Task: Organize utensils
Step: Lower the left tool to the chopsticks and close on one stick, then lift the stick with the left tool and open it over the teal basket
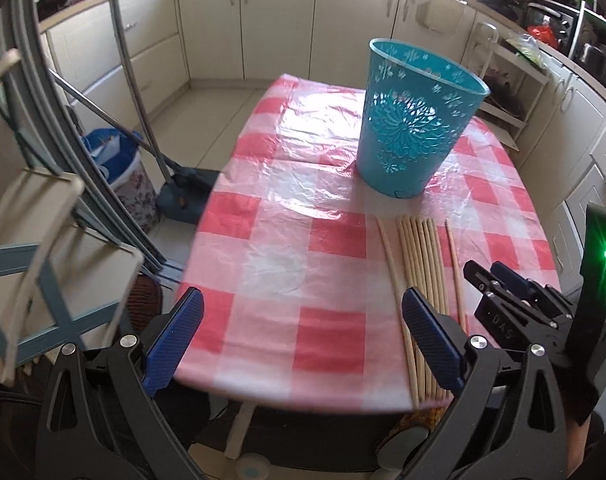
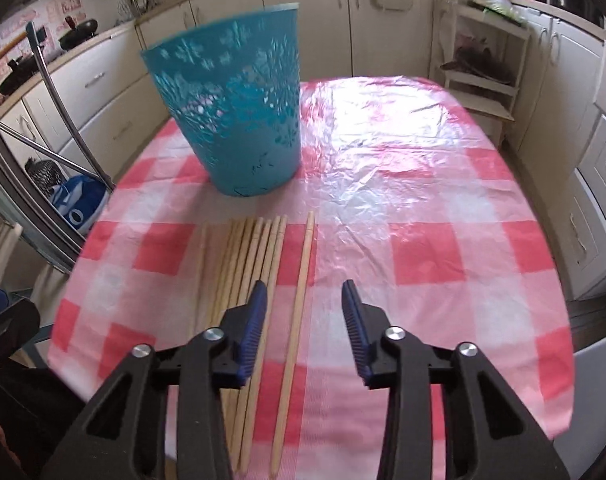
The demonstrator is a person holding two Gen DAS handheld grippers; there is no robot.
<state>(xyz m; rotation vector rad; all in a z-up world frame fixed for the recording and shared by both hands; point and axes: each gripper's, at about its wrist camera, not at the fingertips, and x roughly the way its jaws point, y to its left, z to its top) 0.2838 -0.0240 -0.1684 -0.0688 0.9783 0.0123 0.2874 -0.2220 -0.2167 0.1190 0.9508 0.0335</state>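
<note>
While my right gripper [image 2: 303,320] hangs over the checked tablecloth [image 2: 423,248] with its jaws partly apart, a lone chopstick [image 2: 299,312] lies between the fingers, untouched by either pad. My left gripper [image 1: 303,340] stands wide open and holds nothing. Most chopsticks [image 1: 419,264] lie in a row just in front of the upright teal basket [image 1: 415,120].

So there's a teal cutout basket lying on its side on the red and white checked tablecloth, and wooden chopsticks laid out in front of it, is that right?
Not quite. The teal basket stands upright with its open rim at the top, not on its side; the left wrist view shows this clearly. The rest holds: it sits on the red and white checked tablecloth, and the wooden chopsticks lie in front of it.
</note>
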